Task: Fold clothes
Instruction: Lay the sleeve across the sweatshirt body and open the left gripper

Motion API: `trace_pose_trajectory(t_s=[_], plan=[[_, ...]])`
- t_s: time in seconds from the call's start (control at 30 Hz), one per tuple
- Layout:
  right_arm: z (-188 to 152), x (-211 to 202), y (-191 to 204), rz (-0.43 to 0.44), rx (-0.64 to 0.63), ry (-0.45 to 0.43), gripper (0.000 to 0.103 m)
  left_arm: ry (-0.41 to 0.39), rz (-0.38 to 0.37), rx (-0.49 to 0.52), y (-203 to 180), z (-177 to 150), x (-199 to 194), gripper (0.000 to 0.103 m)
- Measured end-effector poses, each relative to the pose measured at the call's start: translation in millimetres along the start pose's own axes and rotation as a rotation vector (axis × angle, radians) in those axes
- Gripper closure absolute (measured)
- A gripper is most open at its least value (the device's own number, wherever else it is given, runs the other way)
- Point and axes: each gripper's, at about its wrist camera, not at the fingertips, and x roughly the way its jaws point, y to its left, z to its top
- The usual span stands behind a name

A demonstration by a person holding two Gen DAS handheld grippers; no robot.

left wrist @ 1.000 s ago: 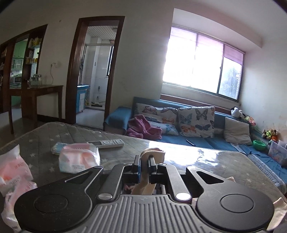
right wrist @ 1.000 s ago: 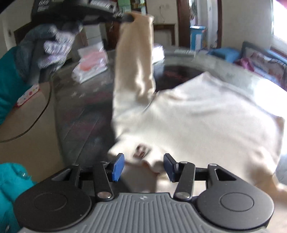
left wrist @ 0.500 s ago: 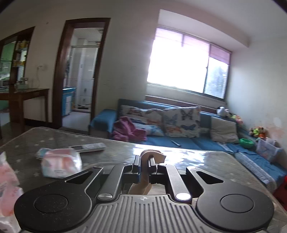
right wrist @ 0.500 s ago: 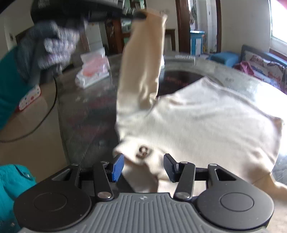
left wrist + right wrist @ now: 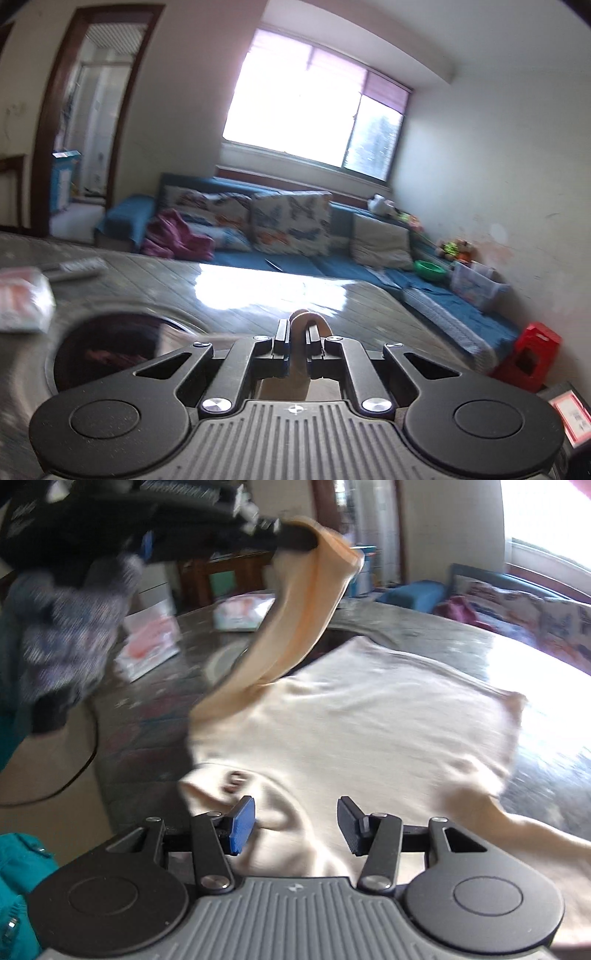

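The dark, glossy table (image 5: 369, 624) carried a cream shirt (image 5: 369, 731) spread flat (one sleeve lifted off it). Beyond the shirt lay pink-and-white plastic packets (image 5: 155, 642) and a remote control (image 5: 79, 266).

No readable text in either view.

The neck label (image 5: 233, 781) on the cream garment (image 5: 369, 723) shows only dark, blurred marks. The pink-and-white card (image 5: 570, 415) at the right edge of the left wrist view is too smeared to read, and so is the print on the plastic-wrapped packs (image 5: 242, 611) on the table (image 5: 147, 716).
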Motion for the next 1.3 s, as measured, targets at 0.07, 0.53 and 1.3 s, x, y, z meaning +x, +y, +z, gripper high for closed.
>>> trace_pose_trajectory(t_s=[0.07, 0.53, 1.3], plan=[[-5.3, -6.3, -12.5, -0.044, 0.048, -0.009, 0.053, 0.020, -0.031, -0.012, -7.9, -10.0, 7.6, 0.094], [-33.9, -33.4, -57.7, -0.210, 0.255, -0.052, 0.053, 0.252, -0.137, 0.024, -31.8, -71.3, 58.8, 0.067], [2.9, -5.2, -59.5, -0.133, 0.280, -0.036, 0.086, 0.255, 0.056, 0.248, 51.1, -92.2, -19.3, 0.058]])
